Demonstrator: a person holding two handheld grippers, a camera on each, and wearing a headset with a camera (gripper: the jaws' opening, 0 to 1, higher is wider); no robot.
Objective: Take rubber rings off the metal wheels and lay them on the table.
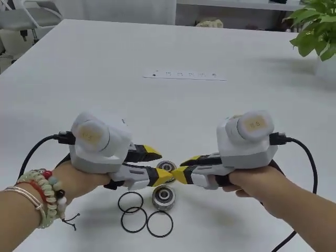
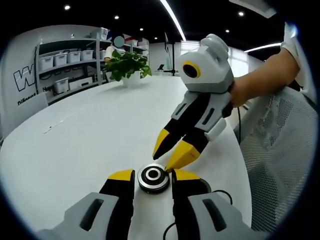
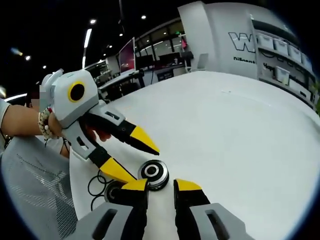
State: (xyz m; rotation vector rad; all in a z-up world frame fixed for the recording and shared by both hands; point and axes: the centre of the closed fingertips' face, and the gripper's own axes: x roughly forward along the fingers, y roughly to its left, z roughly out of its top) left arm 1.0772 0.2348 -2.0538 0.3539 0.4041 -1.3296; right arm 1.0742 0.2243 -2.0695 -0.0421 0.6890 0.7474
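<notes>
At the far wheel (image 1: 166, 167): left gripper (image 3: 145, 164) open, jaws flanking it; right gripper (image 2: 161, 161) slightly open, one tip at its rim. Ring-stripping step, judged; next move needs that tip under the ring.

It looks like an open-plan office or lab: a broad white tabletop (image 1: 157, 47), shelves (image 2: 65, 62) of storage bins, a potted plant (image 2: 127, 65), an office chair (image 1: 26, 21), strip ceiling lights (image 2: 172, 17) and wall lettering (image 3: 245, 42).
</notes>
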